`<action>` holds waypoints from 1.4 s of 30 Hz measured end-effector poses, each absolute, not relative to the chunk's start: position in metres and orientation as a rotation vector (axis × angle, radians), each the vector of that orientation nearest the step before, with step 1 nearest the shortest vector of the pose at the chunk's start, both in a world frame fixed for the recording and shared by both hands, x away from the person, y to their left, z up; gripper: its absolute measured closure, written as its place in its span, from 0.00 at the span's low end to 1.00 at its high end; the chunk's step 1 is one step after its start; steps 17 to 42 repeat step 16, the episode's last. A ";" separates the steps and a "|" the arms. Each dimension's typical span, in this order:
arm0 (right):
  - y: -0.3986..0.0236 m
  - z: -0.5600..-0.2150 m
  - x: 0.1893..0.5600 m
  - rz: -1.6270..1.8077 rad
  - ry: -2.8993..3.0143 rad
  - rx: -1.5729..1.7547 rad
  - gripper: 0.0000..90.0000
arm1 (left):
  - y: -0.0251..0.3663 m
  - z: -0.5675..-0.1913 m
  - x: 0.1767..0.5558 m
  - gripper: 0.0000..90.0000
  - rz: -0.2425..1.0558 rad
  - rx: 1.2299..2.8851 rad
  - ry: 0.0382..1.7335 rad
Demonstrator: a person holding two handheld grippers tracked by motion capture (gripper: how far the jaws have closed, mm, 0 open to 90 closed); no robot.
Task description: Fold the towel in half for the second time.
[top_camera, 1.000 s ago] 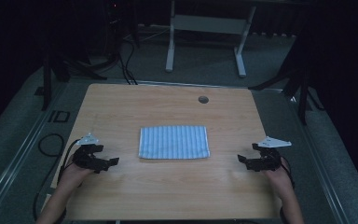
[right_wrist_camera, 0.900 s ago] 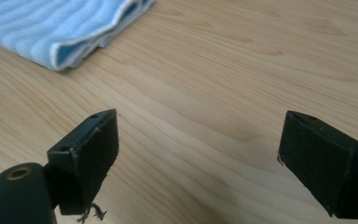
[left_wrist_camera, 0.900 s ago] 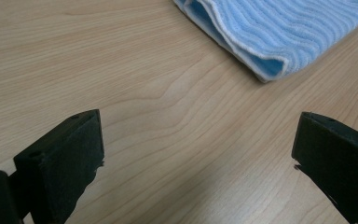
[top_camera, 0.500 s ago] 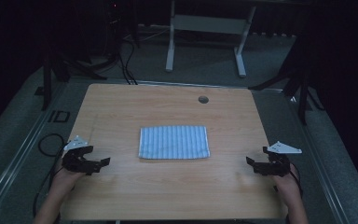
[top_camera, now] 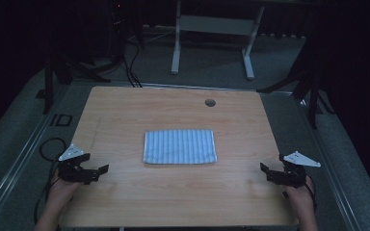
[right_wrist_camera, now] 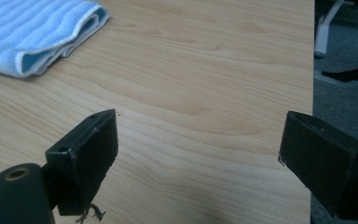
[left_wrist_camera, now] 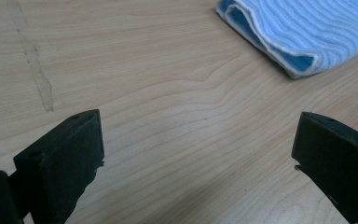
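The folding looks finished, as far as these views allow a judgement: the blue-and-white striped towel (top_camera: 180, 147) lies as a neat rectangle in the middle of the wooden table (top_camera: 125, 110), and both grippers are away from it, near the table's front corners. The step in hand reads as the parked, end-of-work position. If any further move is needed, it would be a reach back inward from both sides to pinch an edge of the cloth; otherwise nothing more seems called for.

The left gripper (top_camera: 99, 172) hovers low over the near left of the table, jaws spread wide with only bare wood between its fingers (left_wrist_camera: 65, 158); it grips nothing. The right gripper (top_camera: 266, 171) sits at the near right edge, likewise wide open and empty, one finger (right_wrist_camera: 88, 149) over the board, the other out past the table's side edge.

From the left fingers, the towel (left_wrist_camera: 303, 32) lies ahead and off to the right, well apart. From the right fingers, it (right_wrist_camera: 32, 32) lies ahead and to the left, also well apart.

The cloth is soft terry or microfibre with fine stripes and a pale hem, doubled into several layers whose folded edges show stacked at the corner. It lies flat, with edges fairly square.
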State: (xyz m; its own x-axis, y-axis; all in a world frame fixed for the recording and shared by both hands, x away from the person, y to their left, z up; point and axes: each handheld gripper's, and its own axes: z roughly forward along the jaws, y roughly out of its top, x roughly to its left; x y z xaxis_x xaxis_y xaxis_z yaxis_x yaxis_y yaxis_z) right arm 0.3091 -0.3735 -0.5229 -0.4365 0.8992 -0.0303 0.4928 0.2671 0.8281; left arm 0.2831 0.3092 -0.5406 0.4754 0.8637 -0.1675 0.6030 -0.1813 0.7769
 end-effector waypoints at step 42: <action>-0.369 -0.529 0.311 0.984 2.058 1.219 0.13 | 0.303 -0.546 0.283 0.02 0.400 1.938 1.214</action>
